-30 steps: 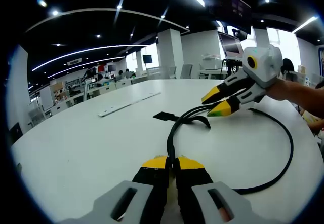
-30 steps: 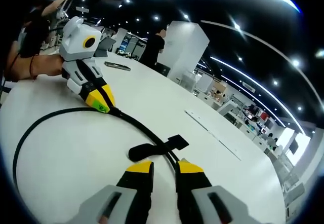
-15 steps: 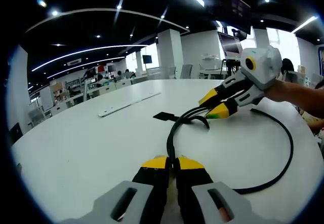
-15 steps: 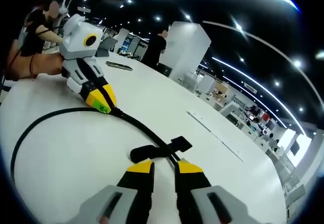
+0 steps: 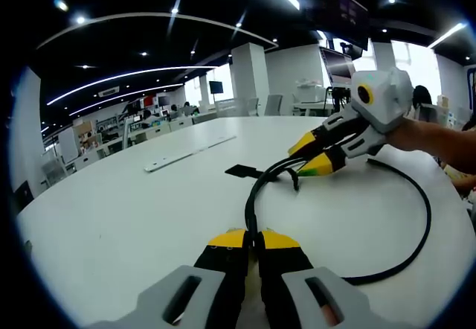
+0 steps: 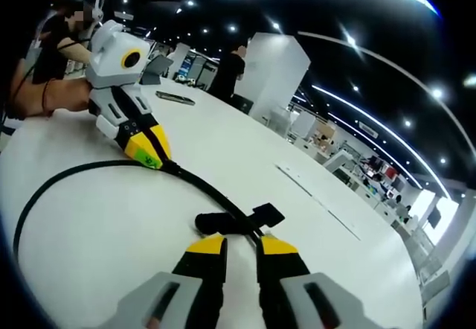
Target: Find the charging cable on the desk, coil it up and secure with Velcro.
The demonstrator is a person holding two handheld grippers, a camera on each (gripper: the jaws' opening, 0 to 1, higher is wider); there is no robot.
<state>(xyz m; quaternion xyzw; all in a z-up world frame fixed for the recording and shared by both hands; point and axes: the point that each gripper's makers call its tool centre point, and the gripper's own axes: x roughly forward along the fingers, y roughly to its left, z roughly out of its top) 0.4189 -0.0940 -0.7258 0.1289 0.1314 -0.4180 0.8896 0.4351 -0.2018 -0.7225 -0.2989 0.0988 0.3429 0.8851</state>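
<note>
A black charging cable (image 5: 416,195) lies in a wide loop on the white table (image 5: 111,217). Its flat black Velcro tab (image 5: 239,171) rests near the middle. My left gripper (image 5: 254,238) is shut on the cable, which rises from between its yellow tips. My right gripper (image 5: 307,156) comes in from the right, open, with its tips on either side of the doubled cable. In the right gripper view, the cable (image 6: 74,169) runs from the left gripper (image 6: 152,156) to my right gripper (image 6: 242,244). The Velcro tab (image 6: 268,213) and the cable's stub end (image 6: 208,221) lie just ahead of the tips.
A long white strip (image 5: 186,152) lies further back on the table, also seen as the strip (image 6: 312,195). A dark flat object (image 6: 172,98) sits behind the left gripper. A person's forearm (image 5: 439,139) holds the right gripper. A person (image 6: 223,72) stands beyond the table.
The right gripper has slid a little further along the cable towards the Velcro tab, and the cable's short curled end has drawn in closer. The left gripper has kept its grip.
</note>
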